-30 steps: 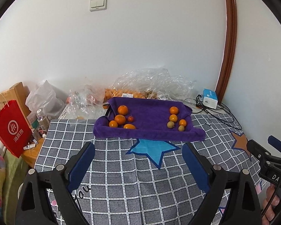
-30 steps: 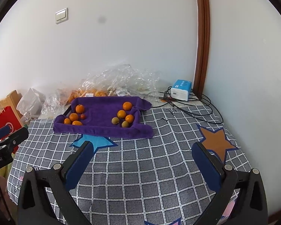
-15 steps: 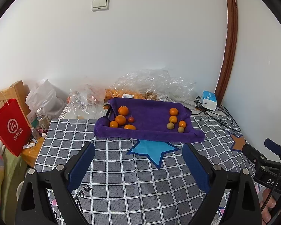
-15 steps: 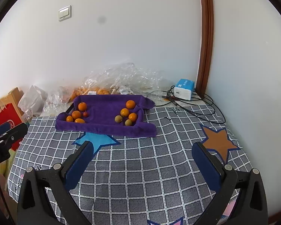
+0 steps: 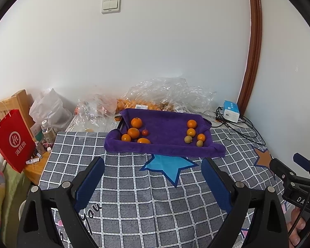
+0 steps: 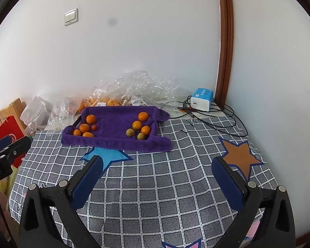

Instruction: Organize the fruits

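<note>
A tray lined with a purple towel (image 5: 165, 128) (image 6: 113, 122) lies at the far side of the checked bedcover. On its left are several oranges (image 5: 133, 132) (image 6: 84, 128) and one small red fruit (image 5: 145, 132) (image 6: 94, 127). On its right are oranges (image 5: 191, 124) (image 6: 143, 116) and two small greenish fruits (image 5: 188, 139) (image 6: 130, 132). My left gripper (image 5: 153, 170) is open and empty, well short of the tray. My right gripper (image 6: 158, 168) is open and empty, also short of it.
Clear plastic bags with more oranges (image 5: 165, 95) lie behind the tray by the wall. A white and blue box (image 5: 231, 111) with black cables sits at the back right. A red paper bag (image 5: 12, 140) and bottles stand off the bed's left edge.
Both grippers have drawn back and risen slightly, so the tray looks a little farther away. Both stay open. The fruits have not moved.
</note>
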### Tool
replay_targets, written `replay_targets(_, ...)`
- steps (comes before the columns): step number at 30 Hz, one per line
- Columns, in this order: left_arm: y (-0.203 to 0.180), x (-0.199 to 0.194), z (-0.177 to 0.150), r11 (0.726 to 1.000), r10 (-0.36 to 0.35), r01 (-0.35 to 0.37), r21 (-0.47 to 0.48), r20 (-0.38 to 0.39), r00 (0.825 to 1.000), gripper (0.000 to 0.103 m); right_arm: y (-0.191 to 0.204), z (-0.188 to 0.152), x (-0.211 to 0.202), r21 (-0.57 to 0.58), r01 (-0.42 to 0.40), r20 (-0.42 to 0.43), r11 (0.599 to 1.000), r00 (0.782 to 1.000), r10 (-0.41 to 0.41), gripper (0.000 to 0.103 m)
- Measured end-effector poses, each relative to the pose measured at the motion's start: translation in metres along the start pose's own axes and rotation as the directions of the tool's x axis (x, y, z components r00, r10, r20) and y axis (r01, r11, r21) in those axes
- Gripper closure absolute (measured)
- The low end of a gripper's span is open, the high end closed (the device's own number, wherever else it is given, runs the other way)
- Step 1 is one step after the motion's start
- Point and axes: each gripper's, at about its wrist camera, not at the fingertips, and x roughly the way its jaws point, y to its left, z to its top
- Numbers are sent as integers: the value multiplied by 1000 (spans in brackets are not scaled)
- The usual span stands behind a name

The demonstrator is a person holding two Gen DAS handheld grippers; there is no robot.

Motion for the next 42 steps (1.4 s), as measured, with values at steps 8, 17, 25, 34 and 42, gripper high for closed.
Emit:
replay_targets(8, 1, -1, 0, 1000, 2, -2, 1, -2, 1000, 8, 2, 0, -1, -9, 0, 2, 1000, 1000, 0, 0)
replay_targets(17, 3, -2, 0, 1000, 3, -3, -2, 1, 1000, 8, 3, 0, -1, -10, -1, 4, 1000, 1000, 1, 0)
replay_targets(25, 5, -1, 1, 1000, -1, 1, -1, 1, 1000, 8, 5, 0, -2, -12, -7, 6, 1000, 1000, 7, 0)
replay_targets(34, 6, -1, 1, 1000, -2, 2, -1, 2, 1000, 8, 6, 0, -2, -16, -3, 3, 1000, 1000, 3, 0)
replay_targets(42, 7, -1, 1, 1000, -2, 2, 0, 3, 1000, 8, 5, 0, -2, -16, -8, 5, 1000, 1000, 8, 0)
